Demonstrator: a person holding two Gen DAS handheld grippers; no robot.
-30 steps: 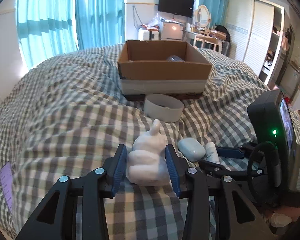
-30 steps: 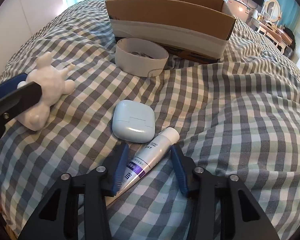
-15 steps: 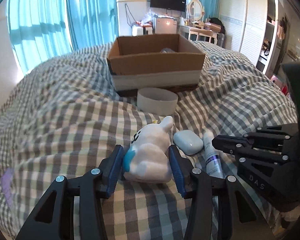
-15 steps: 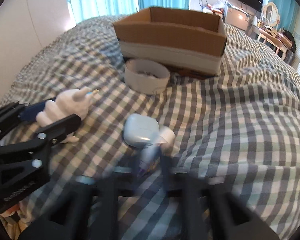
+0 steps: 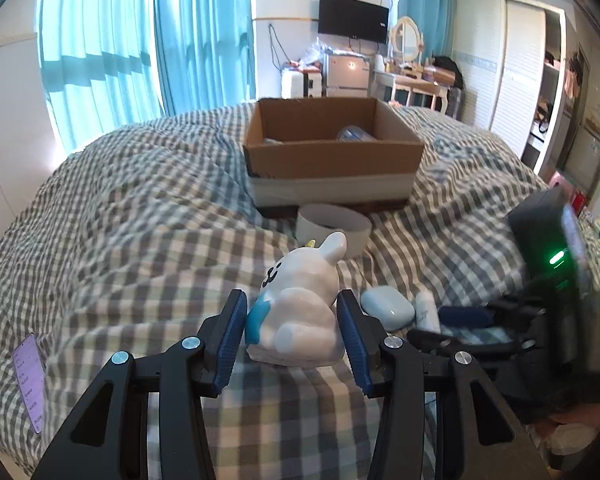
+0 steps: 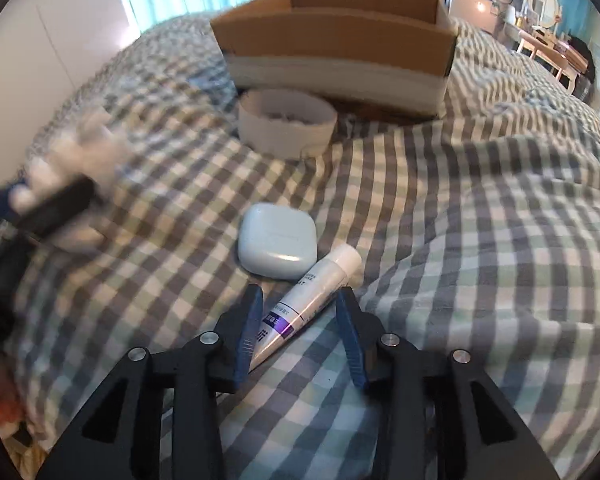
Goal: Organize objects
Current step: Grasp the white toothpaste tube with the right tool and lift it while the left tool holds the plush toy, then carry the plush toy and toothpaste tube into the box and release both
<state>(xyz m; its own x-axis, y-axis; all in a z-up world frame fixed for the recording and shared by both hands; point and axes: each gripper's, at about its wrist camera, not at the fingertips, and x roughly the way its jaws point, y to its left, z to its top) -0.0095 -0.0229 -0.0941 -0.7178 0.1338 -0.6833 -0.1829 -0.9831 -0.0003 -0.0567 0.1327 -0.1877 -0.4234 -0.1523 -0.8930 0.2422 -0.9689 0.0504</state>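
Note:
My left gripper (image 5: 292, 328) is shut on a white rabbit figurine (image 5: 300, 308) with a blue patch and holds it tilted, just above the checked bedspread. My right gripper (image 6: 300, 320) is open around the lower end of a white tube (image 6: 312, 292) with a purple label, which lies on the bed. A pale blue earbud case (image 6: 276, 240) lies just beyond the tube and touches it. The open cardboard box (image 5: 332, 148) stands further back, with a clear item inside. The rabbit shows blurred at the left of the right wrist view (image 6: 80, 160).
A white round paper ring (image 6: 286, 124) lies in front of the box. A phone (image 5: 30, 380) lies at the bed's left edge. The right gripper's black body with a green light (image 5: 552, 280) stands to the right of the rabbit. Curtains and furniture stand beyond the bed.
My left gripper has closed on the rabbit, lifted it and turned it so its face shows. My right gripper swung away and came back around the tube.

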